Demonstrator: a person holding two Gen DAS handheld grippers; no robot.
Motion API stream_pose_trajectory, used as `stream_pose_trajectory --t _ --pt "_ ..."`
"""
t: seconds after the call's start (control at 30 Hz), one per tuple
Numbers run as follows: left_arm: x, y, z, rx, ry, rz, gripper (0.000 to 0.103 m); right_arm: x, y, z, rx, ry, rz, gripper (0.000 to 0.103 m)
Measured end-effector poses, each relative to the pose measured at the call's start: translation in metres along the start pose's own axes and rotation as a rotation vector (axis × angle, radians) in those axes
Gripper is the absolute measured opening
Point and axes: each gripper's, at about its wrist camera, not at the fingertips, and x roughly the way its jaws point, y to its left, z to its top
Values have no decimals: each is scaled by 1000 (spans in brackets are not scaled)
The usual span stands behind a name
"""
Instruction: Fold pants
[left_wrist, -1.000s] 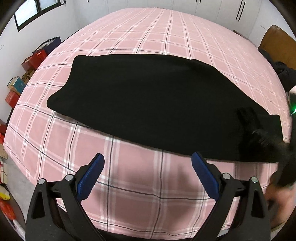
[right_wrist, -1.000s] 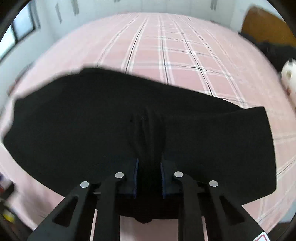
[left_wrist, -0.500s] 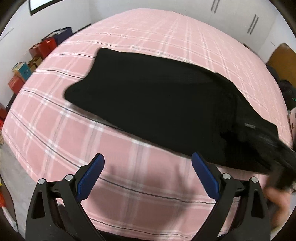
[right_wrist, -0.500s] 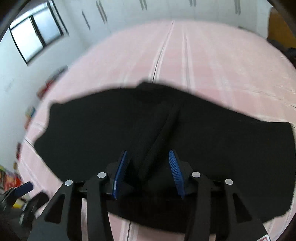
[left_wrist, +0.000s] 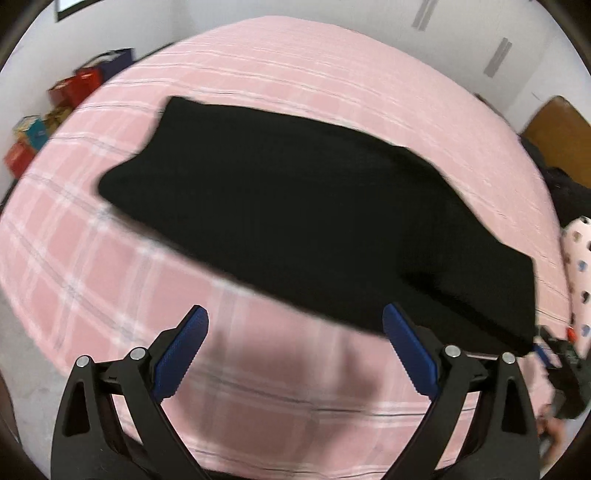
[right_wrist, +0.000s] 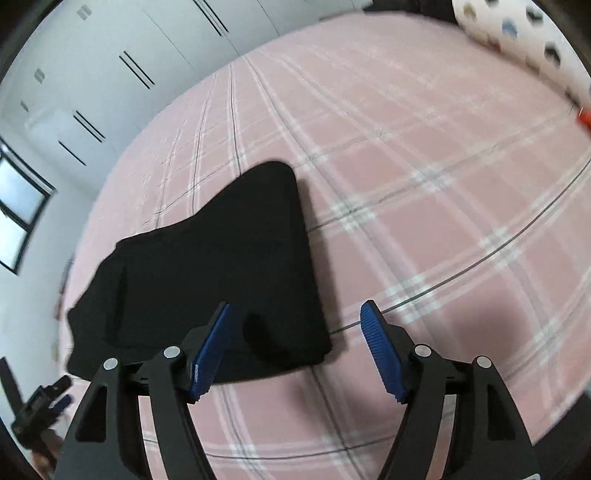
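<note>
Black pants (left_wrist: 295, 218) lie flat, folded lengthwise, on a pink plaid bed (left_wrist: 258, 387). In the left wrist view they stretch from upper left to lower right. My left gripper (left_wrist: 293, 354) is open and empty, held above the bedspread just in front of the pants' near edge. In the right wrist view the pants (right_wrist: 214, 273) lie left of centre. My right gripper (right_wrist: 297, 350) is open and empty above their near right corner. The right gripper also shows at the right edge of the left wrist view (left_wrist: 557, 358).
Coloured boxes and bags (left_wrist: 55, 110) stand on the floor left of the bed. A white spotted pillow (right_wrist: 524, 37) lies at the bed's far right. White wardrobes (right_wrist: 110, 74) and a window (right_wrist: 18, 206) line the walls. A brown headboard (left_wrist: 557, 133) is at the right.
My right gripper opened, let go of the pants and swung to the right. My left gripper shifted closer along the pants' near edge, staying open.
</note>
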Motion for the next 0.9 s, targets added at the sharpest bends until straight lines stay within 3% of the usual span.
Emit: stream_pose_trajectory --t 0.07,0.1,0.2,0.23,0.33,0.4,0.43,0.5,0.53,0.57,0.63,0.67,0.77,0.9 --pt "3 -16 6 8 15 -31 93 21 -3 -3 23 51 33 71" --pt "4 -24 8 10 18 -40 93 23 -1 -8 18 35 29 72" --pt "2 -39 19 7 3 -45 93 13 17 -5 -44 11 58 26" --pt "2 -39 20 5 -2 -42 93 1 26 -2 -83 -23 61 24" --pt "4 -24 23 -27 -20 -26 94 -17 46 5 -217 -94 34 24" --pt "10 -3 24 -95 0 -15 94 20 37 8 -256 -8 -63 26" --pt "11 11 24 -135 9 -17 94 35 30 8 -251 43 -80 33" --pt "10 32 26 -188 5 -9 94 18 22 8 -213 -3 -57 40" --pt "6 44 28 -203 -11 8 94 6 27 7 -216 -40 -113 48" --pt "3 50 28 -201 -24 16 94 -11 34 6 -225 -108 -156 48" --pt "-3 61 34 -186 -54 45 94 -35 56 6 -271 -194 -84 49" --pt "-3 65 37 -180 -63 67 94 -38 72 9 -309 -188 -45 49" --pt "7 81 46 -192 -56 138 95 -14 147 22 -451 -58 96 49" --pt "10 122 41 -335 -51 97 95 44 225 47 -549 37 183 49"
